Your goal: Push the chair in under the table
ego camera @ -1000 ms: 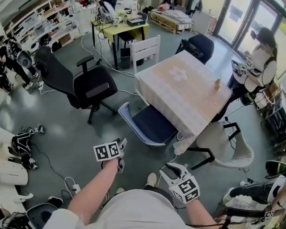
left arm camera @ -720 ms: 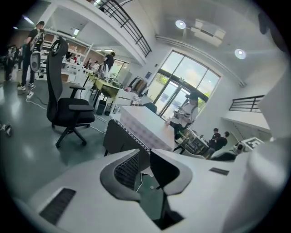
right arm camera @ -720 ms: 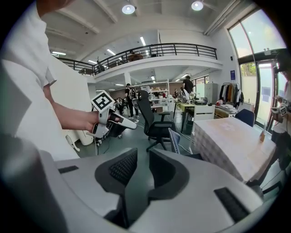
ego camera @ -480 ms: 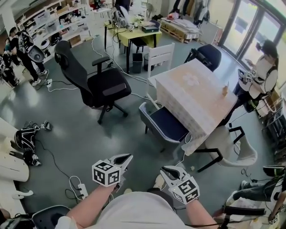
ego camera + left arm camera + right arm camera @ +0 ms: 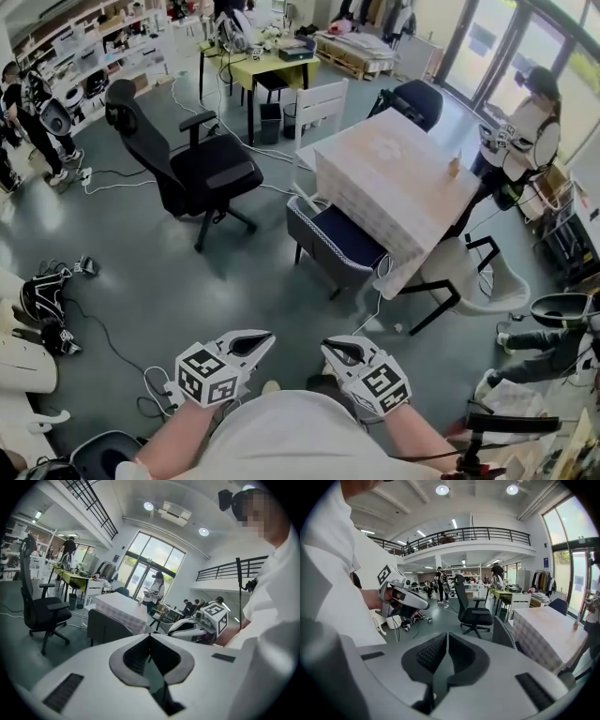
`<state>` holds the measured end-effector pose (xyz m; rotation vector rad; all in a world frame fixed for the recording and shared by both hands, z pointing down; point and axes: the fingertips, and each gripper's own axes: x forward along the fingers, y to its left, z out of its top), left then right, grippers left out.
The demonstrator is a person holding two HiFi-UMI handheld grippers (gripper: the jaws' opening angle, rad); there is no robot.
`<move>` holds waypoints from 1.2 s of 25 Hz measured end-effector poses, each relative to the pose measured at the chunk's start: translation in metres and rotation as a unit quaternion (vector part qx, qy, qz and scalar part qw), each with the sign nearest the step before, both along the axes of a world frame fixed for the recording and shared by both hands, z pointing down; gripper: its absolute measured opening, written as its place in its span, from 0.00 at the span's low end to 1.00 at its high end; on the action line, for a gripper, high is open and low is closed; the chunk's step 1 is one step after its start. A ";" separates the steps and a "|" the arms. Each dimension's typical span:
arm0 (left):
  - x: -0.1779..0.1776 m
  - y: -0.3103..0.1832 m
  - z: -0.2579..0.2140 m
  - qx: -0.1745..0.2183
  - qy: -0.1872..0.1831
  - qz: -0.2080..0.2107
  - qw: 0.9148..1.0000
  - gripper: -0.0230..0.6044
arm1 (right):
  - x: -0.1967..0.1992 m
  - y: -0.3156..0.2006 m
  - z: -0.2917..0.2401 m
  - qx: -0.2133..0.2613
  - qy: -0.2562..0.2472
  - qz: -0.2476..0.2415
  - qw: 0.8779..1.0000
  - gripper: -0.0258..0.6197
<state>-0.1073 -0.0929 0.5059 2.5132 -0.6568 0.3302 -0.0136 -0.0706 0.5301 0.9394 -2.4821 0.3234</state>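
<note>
The chair point(image 5: 342, 239) has a dark blue seat and a checkered edge. Its seat sits partly under the near side of the table point(image 5: 394, 178), which wears a pale patterned cloth. Both grippers hang close to my body, well short of the chair and touching nothing. My left gripper point(image 5: 265, 337) is shut and empty, and it looks toward the chair back point(image 5: 105, 627) and the table point(image 5: 122, 607). On my right gripper point(image 5: 328, 347) the jaws are closing, nearly together, with nothing between them. The chair point(image 5: 502, 632) and table point(image 5: 548, 632) also appear beyond it.
A black office chair point(image 5: 202, 173) stands left of the table, a white chair point(image 5: 319, 108) behind it and a pale shell chair point(image 5: 478, 286) at its right. A person point(image 5: 525, 131) stands at the far right. Cables and gear point(image 5: 42, 300) lie on the floor.
Both grippers have drawn back from the chair toward my body and their jaws have closed. The left gripper rose and rolled. The table and chair now look farther off.
</note>
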 end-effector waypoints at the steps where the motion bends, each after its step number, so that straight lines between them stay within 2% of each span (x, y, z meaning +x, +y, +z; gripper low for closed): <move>1: -0.005 0.003 -0.001 0.003 0.001 0.000 1.000 0.06 | -0.006 0.001 -0.001 0.003 0.000 -0.004 1.000 0.08; 5: -0.021 0.015 -0.001 0.010 -0.006 0.005 1.000 0.06 | -0.025 0.013 -0.006 0.011 -0.001 -0.008 1.000 0.08; 16: -0.034 0.034 0.001 -0.005 -0.015 0.031 0.999 0.06 | -0.048 0.039 -0.018 0.004 0.000 0.001 1.000 0.07; 24: -0.029 0.038 -0.004 -0.012 -0.020 0.049 0.999 0.06 | -0.049 0.050 -0.029 0.005 0.008 0.011 1.000 0.07; 27: -0.020 0.048 0.004 -0.028 -0.021 0.067 0.997 0.06 | -0.041 0.063 -0.026 -0.006 0.004 0.031 0.999 0.07; 30: -0.012 0.043 0.015 -0.030 -0.021 0.064 0.997 0.06 | -0.030 0.060 -0.015 -0.005 0.003 0.033 0.999 0.07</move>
